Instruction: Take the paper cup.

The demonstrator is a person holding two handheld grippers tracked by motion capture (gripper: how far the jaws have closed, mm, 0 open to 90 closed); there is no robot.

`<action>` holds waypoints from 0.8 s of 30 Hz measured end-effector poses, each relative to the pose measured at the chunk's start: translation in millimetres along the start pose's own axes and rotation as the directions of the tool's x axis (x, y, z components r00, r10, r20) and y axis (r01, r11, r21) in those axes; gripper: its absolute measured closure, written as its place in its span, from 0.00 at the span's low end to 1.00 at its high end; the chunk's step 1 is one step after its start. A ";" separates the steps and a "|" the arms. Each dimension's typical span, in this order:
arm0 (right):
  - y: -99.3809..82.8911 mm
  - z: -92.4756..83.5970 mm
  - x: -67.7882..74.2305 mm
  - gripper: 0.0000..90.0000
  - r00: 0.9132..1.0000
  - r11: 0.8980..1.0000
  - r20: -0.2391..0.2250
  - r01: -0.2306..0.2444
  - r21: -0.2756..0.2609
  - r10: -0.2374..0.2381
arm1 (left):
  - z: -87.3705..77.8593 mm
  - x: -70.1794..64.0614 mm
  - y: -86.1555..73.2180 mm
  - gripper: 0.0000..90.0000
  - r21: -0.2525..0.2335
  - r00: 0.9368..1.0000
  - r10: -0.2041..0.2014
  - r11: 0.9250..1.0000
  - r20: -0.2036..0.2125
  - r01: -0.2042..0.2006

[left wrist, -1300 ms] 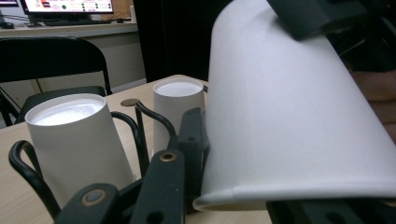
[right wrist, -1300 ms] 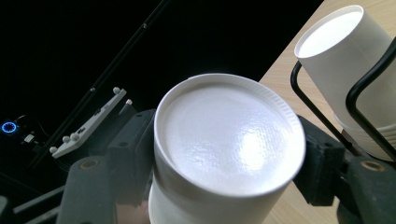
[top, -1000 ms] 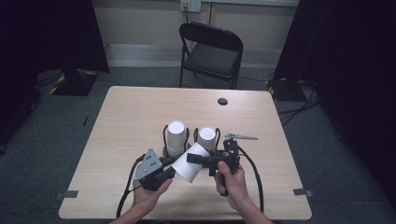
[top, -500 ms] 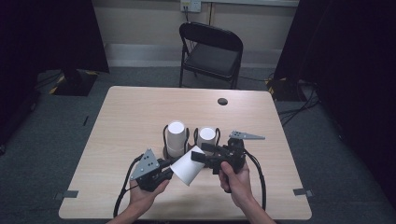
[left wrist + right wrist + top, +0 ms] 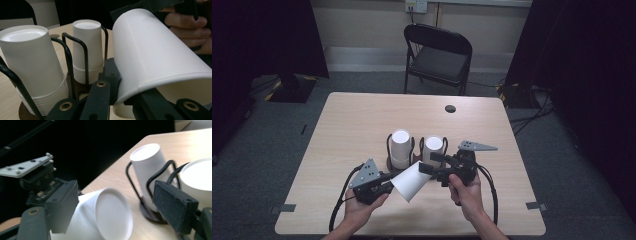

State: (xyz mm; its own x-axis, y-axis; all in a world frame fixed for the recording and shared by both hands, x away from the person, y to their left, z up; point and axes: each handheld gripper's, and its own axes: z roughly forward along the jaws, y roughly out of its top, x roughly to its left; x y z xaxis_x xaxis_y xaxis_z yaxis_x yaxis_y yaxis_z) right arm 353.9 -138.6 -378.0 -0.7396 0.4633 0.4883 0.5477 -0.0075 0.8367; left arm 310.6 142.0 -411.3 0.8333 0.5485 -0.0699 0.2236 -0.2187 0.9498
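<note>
Starting at the left, our left tool [image 5: 387, 187] is clamped tight on the rim of a loose paper cup [image 5: 411, 181], one jaw inside the mouth and one outside, as the left gripper view shows at the cup's lip [image 5: 160, 82]. The cup lies tilted on its side in the air above the near half of the bench [image 5: 337, 130], its closed base pointing up and to the right, toward the other hand.

Just behind it stands a black wire holder [image 5: 388, 150] with two stacks of upturned cups: the left stack [image 5: 400, 148] and the right stack [image 5: 433, 150]. They are near the held cup but not touching it.

Further right, our right tool [image 5: 428, 168] is partly open and its jaws have just been closing. In the right gripper view one pad [image 5: 61, 205] sits against the cup's side wall while the other pad [image 5: 175, 205] stands well clear of it, so nothing is gripped there yet.

We judge the step in hand to be passing or steadying the cup between the two tools. To do it well, we should keep the left grip steady and not squeeze harder, since thin paper creases easily at the rim. The right tool should centre on the cup's base end before closing, and close gently. We should also keep the cup clear of the right stack, which a careless swing could topple.
</note>
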 end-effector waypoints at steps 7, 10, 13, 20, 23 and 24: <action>0.0 -1.6 -0.7 0.23 0.999 1.000 0.024 0.027 0.007 -0.027 | -1.8 2.9 0.7 0.96 0.018 1.000 -0.013 1.000 -0.003 0.013; -1.2 -1.5 -2.0 0.23 0.999 0.999 0.032 0.034 0.007 -0.034 | -1.6 2.8 1.2 0.96 0.036 1.000 -0.019 0.999 -0.002 0.020; -2.1 -2.4 -2.9 0.23 0.998 0.999 0.042 0.045 0.005 -0.045 | -4.0 2.0 3.6 0.96 0.036 1.000 -0.023 0.999 0.015 0.023; 1.6 -12.2 -0.1 0.24 0.993 0.994 0.055 0.103 -0.031 -0.101 | -6.8 4.0 5.3 0.96 0.047 0.999 -0.034 0.998 0.022 0.032; 2.4 -15.1 2.4 0.21 0.988 0.990 0.070 0.140 -0.017 -0.139 | -6.8 7.1 4.6 0.96 0.071 0.999 -0.035 0.997 0.007 0.035; 2.3 -15.3 2.7 0.20 0.987 0.989 0.066 0.146 -0.004 -0.145 | -7.0 8.6 4.2 0.96 0.077 0.999 -0.032 0.997 -0.003 0.032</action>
State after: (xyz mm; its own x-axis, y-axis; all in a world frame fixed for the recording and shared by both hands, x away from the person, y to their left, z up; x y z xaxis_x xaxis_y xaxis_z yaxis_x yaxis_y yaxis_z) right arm 347.2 -151.0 -371.0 -0.7839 0.5167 0.3442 0.4322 0.0562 0.9000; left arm 315.2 151.5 -405.8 0.8242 0.5575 -0.0991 0.2882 -0.2624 0.9209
